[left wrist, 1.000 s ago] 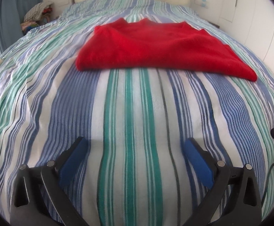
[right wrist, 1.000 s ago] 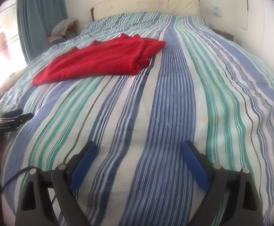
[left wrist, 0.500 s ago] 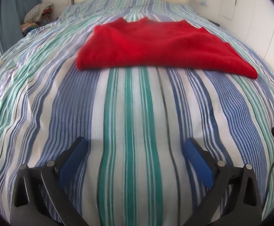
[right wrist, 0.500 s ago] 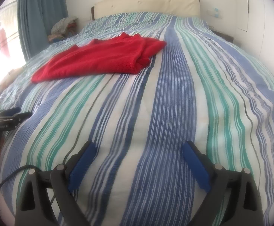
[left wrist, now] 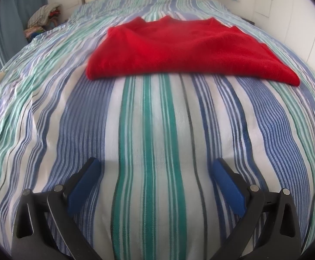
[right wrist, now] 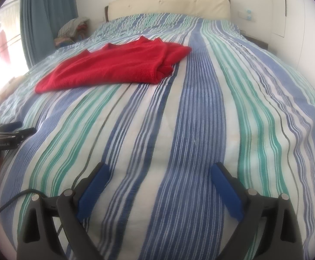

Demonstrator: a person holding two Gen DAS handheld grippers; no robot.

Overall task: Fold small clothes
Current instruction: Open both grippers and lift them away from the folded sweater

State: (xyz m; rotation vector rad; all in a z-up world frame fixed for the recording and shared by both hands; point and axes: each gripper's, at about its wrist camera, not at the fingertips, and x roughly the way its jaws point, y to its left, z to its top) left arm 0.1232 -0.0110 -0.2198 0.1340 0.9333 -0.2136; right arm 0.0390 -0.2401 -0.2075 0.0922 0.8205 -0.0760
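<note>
Here, the left gripper [left wrist: 155,173] and right gripper [right wrist: 159,177] hover with fingers spread wide and empty, the red sweater [left wrist: 185,49] lying well ahead of both on the striped bedspread [left wrist: 153,130]. A low approach could pinch bedspread along with knit, dragging the sweater's layers askew.

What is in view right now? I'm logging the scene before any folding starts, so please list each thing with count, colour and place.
red garment: one, red, lying partly folded on the bed, beyond both grippers
bedspread: one, blue, green and white stripes, covering the bed
headboard: one, cream, at the far end
curtain: one, blue-grey, far left
pile of clothes: one, mixed colours, beside the curtain
left gripper: one, black with blue pads, open, over the bedspread
right gripper: one, same colours, open, holding nothing
</note>
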